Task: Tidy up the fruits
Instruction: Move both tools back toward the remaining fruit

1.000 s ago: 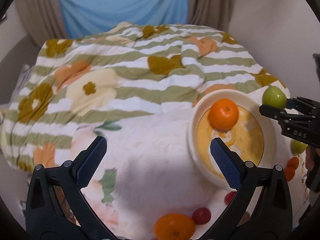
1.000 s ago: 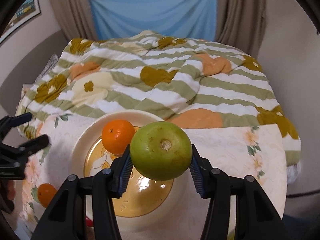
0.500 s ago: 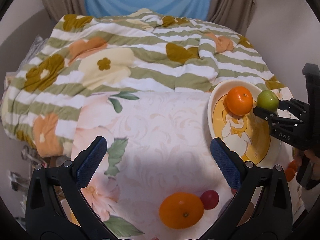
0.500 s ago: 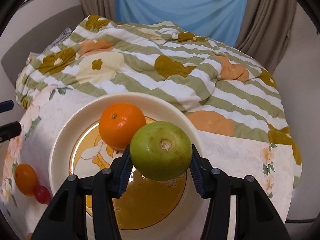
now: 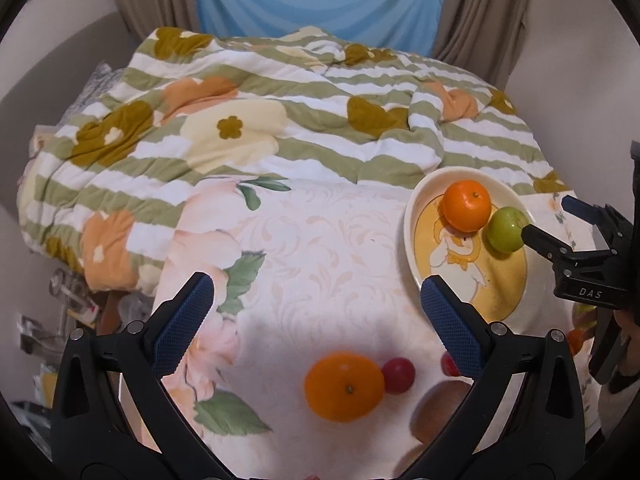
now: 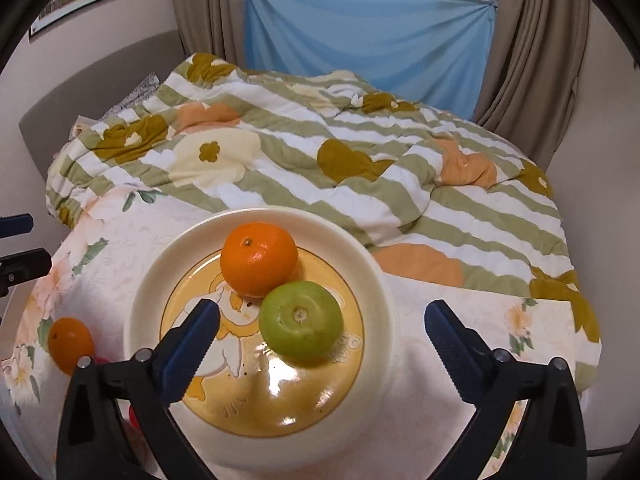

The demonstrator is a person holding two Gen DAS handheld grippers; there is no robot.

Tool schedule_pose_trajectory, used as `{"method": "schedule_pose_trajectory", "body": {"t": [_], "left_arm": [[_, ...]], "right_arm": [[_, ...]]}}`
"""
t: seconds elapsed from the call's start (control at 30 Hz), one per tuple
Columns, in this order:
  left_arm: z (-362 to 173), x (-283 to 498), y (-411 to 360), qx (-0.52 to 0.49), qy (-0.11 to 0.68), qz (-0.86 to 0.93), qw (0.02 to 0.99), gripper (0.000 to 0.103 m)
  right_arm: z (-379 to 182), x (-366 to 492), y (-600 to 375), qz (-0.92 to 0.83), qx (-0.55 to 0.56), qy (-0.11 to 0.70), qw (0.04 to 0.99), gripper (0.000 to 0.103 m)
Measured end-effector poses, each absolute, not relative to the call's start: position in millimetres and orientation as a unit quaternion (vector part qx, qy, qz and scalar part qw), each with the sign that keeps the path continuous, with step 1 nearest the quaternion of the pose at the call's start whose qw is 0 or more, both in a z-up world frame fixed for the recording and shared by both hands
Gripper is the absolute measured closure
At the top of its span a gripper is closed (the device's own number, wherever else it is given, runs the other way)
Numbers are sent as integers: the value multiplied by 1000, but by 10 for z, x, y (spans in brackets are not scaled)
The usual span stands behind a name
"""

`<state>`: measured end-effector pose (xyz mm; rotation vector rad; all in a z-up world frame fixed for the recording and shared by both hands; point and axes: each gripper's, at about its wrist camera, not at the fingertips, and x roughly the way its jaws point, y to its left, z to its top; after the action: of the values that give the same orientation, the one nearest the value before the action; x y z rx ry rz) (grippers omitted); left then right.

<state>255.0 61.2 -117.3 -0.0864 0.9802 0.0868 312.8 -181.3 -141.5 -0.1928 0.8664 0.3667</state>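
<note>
On the right of the left wrist view, a cream plate (image 5: 412,216) with a yellow duck print carries a mandarin (image 5: 466,205) and a green fruit (image 5: 505,229) touching one another. The right gripper (image 5: 548,220) reaches in from the right edge, one finger just at the green fruit, its jaws spread wide. The left gripper (image 5: 316,312) hovers over the floral tabletop (image 5: 320,248) with its jaws wide and empty. Near the lens lie a larger orange (image 5: 343,385) and a small red fruit (image 5: 397,375) touching it; a brown fruit (image 5: 440,408) sits partly behind the right finger. A striped quilt (image 5: 280,120) covers the bed at the far side.

From the right wrist view, the green fruit (image 6: 301,323) rests on the plate (image 6: 372,280), free between the open jaws of the right gripper (image 6: 320,320), against the mandarin (image 6: 259,258). The orange (image 6: 71,345) lies to the left, off the plate.

My judgement: the green fruit's placement is done, and several fruits remain outside. Next, the right gripper should draw back without nudging the round fruit, while the left, well placed, could lower onto the orange and close gently.
</note>
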Motion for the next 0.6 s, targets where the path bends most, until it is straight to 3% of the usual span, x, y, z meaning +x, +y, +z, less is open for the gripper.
{"method": "schedule_pose_trajectory", "body": {"t": [0.6], "left_arm": [[-389, 1758, 332, -39, 419, 54, 905, 0]], "right_arm": [[-558, 2251, -2421, 133, -31, 411, 901, 1]]}}
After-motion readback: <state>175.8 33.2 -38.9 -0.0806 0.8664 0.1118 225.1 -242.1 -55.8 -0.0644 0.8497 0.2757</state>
